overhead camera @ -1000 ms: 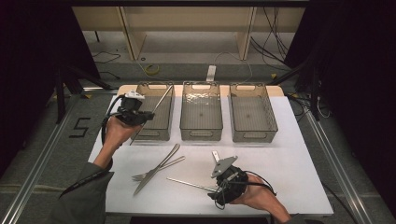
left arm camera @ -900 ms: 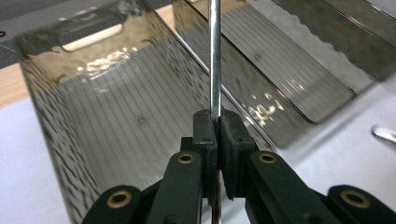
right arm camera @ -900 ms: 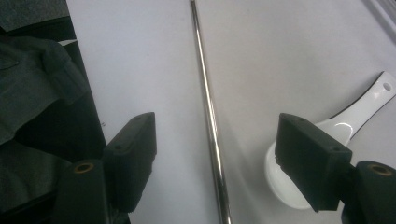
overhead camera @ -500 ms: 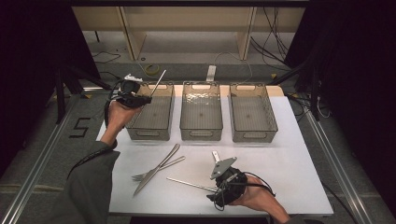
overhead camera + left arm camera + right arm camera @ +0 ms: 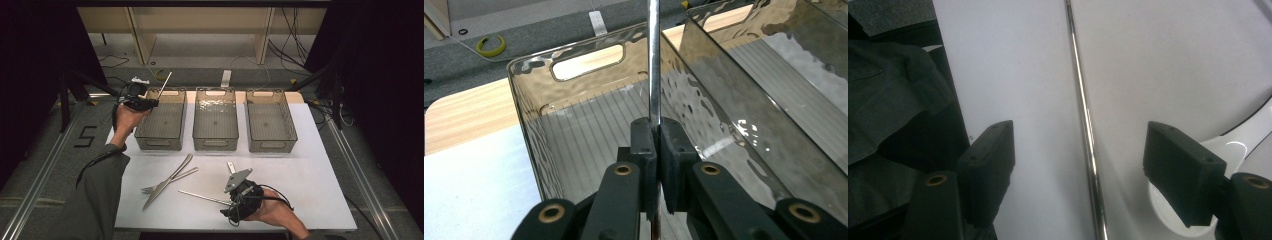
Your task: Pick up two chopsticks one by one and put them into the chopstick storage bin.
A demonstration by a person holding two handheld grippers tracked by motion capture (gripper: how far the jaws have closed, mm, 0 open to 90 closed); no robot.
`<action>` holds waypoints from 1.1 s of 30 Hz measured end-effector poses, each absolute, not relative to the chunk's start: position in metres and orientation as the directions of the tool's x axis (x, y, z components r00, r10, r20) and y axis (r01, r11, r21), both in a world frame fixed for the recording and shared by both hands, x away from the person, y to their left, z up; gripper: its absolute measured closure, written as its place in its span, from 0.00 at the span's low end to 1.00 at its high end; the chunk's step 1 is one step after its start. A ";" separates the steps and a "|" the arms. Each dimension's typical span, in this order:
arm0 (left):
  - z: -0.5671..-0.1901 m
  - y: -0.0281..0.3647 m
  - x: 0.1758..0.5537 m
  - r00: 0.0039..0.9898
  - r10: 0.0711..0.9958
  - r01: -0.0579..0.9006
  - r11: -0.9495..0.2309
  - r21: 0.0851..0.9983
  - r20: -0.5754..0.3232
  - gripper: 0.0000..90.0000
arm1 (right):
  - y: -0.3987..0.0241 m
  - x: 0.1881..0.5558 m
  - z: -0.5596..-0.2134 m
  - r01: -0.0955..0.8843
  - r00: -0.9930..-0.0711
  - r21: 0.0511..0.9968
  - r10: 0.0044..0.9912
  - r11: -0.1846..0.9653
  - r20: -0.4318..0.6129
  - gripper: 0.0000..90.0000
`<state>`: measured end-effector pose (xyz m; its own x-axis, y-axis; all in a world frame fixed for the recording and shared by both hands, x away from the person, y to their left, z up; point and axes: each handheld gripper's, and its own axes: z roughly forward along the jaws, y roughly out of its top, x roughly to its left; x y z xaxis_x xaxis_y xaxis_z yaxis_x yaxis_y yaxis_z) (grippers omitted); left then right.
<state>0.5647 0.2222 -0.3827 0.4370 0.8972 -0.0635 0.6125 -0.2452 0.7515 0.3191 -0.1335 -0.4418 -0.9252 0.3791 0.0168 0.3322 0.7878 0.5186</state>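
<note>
We hold a thin metal rod (image 5: 165, 84) pinched between the fingers of the left gripper (image 5: 150, 103), poised over the leftmost bin (image 5: 161, 120) so it can drop in cleanly. Our right gripper (image 5: 1080, 145) waits on the white surface (image 5: 310, 165), fingers spread astride a second rod (image 5: 1087, 135), ready to close; a knife (image 5: 167, 181) and fork (image 5: 170, 181) lie crossed nearby.

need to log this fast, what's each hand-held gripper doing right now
Left hand-held gripper: closed on a thin metal rod, over the left bin.
Right hand-held gripper: open, astride another metal rod on the table, not gripping.
</note>
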 end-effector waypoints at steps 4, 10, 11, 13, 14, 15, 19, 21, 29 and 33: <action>-0.388 0.219 0.567 0.435 0.899 0.615 -0.253 0.747 -0.054 0.94 | -0.133 0.319 -0.442 0.329 -0.927 0.520 0.376 0.788 0.018 0.33; -0.400 0.217 0.571 0.407 0.912 0.640 -0.237 0.731 -0.060 0.92 | -0.133 0.319 -0.442 0.329 -0.927 0.519 0.374 0.789 0.019 0.33; -0.401 0.217 0.571 0.399 0.914 0.650 -0.226 0.725 -0.073 0.85 | -0.133 0.319 -0.442 0.331 -0.926 0.519 0.377 0.788 0.018 0.33; -0.401 0.217 0.572 0.394 0.914 0.668 -0.211 0.714 -0.099 0.68 | -0.134 0.319 -0.442 0.331 -0.926 0.520 0.377 0.788 0.019 0.33; -0.399 0.216 0.570 0.398 0.912 0.666 -0.212 0.715 -0.100 0.63 | -0.134 0.319 -0.442 0.331 -0.926 0.520 0.376 0.787 0.020 0.33; -0.397 0.215 0.568 0.399 0.909 0.665 -0.200 0.720 -0.116 0.58 | -0.134 0.320 -0.442 0.332 -0.926 0.519 0.377 0.788 0.020 0.33; -0.385 0.213 0.556 0.425 0.888 0.645 -0.161 0.747 -0.175 0.43 | -0.135 0.321 -0.440 0.337 -0.924 0.515 0.381 0.788 0.022 0.35; -0.379 0.211 0.545 0.447 0.874 0.631 -0.158 0.759 -0.189 0.37 | -0.135 0.323 -0.439 0.344 -0.921 0.511 0.389 0.788 0.020 0.35; -0.379 0.186 0.480 0.577 0.803 0.568 -0.264 0.780 -0.149 0.25 | -0.135 0.329 -0.437 0.363 -0.917 0.446 0.398 0.818 0.019 0.37; -0.383 0.181 0.457 0.622 0.766 0.565 -0.295 0.771 -0.162 0.22 | -0.136 0.333 -0.439 0.366 -0.919 0.404 0.393 0.839 0.016 0.43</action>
